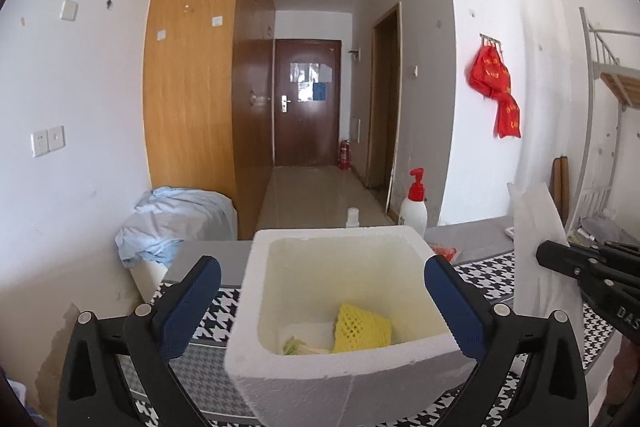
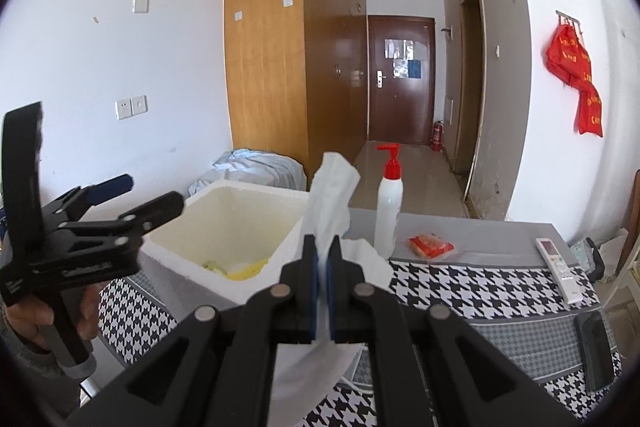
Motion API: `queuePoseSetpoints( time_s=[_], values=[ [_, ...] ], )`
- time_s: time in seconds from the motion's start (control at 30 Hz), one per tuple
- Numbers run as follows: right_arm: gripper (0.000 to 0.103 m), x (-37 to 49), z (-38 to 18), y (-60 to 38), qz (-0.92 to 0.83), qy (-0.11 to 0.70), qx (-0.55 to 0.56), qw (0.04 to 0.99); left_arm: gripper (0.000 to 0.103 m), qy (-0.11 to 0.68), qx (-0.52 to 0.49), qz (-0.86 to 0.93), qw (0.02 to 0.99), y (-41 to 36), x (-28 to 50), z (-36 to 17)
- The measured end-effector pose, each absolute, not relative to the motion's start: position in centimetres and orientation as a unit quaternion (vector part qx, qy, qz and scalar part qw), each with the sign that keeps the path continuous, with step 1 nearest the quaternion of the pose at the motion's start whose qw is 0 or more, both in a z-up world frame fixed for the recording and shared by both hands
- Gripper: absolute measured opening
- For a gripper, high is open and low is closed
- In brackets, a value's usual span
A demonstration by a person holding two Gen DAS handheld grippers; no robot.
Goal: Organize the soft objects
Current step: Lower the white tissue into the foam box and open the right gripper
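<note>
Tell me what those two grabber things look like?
Both grabbers are black plastic with round silver rivets at the joints. The left gripper and the right gripper each have dark blue pads on their fingers. Pale lettering is printed on the black sides. A grey sleeve shows by the left hand.

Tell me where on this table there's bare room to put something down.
The free patch is the houndstooth cloth between the white foam box and the remote, in front of the pump bottle and red packet. It is crowded at the right edge, where remote and dark phone lie.
</note>
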State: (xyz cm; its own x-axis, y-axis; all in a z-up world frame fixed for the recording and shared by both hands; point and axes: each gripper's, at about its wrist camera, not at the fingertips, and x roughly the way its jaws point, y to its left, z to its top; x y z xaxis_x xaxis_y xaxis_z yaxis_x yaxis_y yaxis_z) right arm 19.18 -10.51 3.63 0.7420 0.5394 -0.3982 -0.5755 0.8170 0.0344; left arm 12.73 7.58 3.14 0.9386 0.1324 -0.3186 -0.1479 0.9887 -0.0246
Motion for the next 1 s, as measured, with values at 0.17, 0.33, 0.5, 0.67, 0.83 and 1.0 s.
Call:
queuePoseSetpoints(
  time_s=[0.17, 0.33, 0.5, 0.67, 0.83, 1.0],
  values=[
    [0.006, 19.4, 4.1, -9.9, 0.303, 0.196, -0.044, 0.932, 0.102, 0.155, -0.025, 0.088, 0.984, 8.4, 11.8, 3.3],
    [0.006, 19.4, 4.8, -9.0, 0.31, 0.186, -0.049, 0.931, 0.102, 0.152, -0.025, 0.108, 0.982, 9.2, 10.8, 3.3],
    [0.006, 19.2, 5.4, -7.9, 0.32, 0.181, -0.05, 0.929, 0.102, 0.149, -0.03, 0.124, 0.981, 10.2, 9.7, 3.1],
    [0.006, 19.1, 6.0, -6.8, 0.334, 0.175, -0.05, 0.925, 0.102, 0.147, -0.026, 0.14, 0.979, 10.9, 8.8, 2.8],
    [0.006, 19.4, 6.4, -5.6, 0.359, 0.184, -0.041, 0.914, 0.102, 0.144, -0.028, 0.151, 0.978, 11.5, 7.7, 2.5],
    [0.006, 19.6, 6.5, -4.0, 0.37, 0.188, -0.047, 0.909, 0.102, 0.143, -0.033, 0.157, 0.977, 12.0, 6.9, 2.2]
  ],
)
